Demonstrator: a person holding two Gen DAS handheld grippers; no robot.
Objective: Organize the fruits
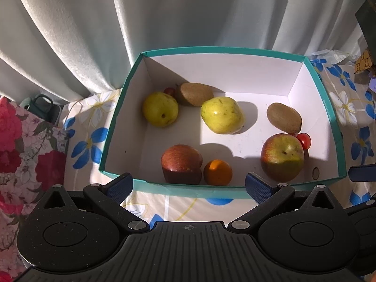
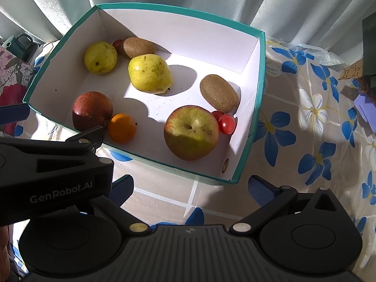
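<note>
A teal box (image 1: 107, 138) (image 2: 258, 89) with white inside holds the fruit. In it lie two yellow-green pears (image 1: 222, 115) (image 2: 149, 73), two kiwis (image 1: 283, 117) (image 2: 219, 94), a red apple (image 1: 181, 163) (image 2: 92, 109), a red-green apple (image 1: 282, 157) (image 2: 190, 132), an orange (image 1: 217, 172) (image 2: 121, 128) and cherry tomatoes (image 1: 305, 140) (image 2: 226, 124). My left gripper (image 1: 189, 186) is open and empty just in front of the box's near wall. My right gripper (image 2: 190, 189) is open and empty, below the box's near right corner.
The box stands on a tablecloth with blue flowers (image 2: 305, 122). A grey curtain (image 1: 188, 11) hangs right behind it. A red floral bag (image 1: 25, 155) stands at the left. Small boxes and paper (image 2: 362, 89) lie at the right edge.
</note>
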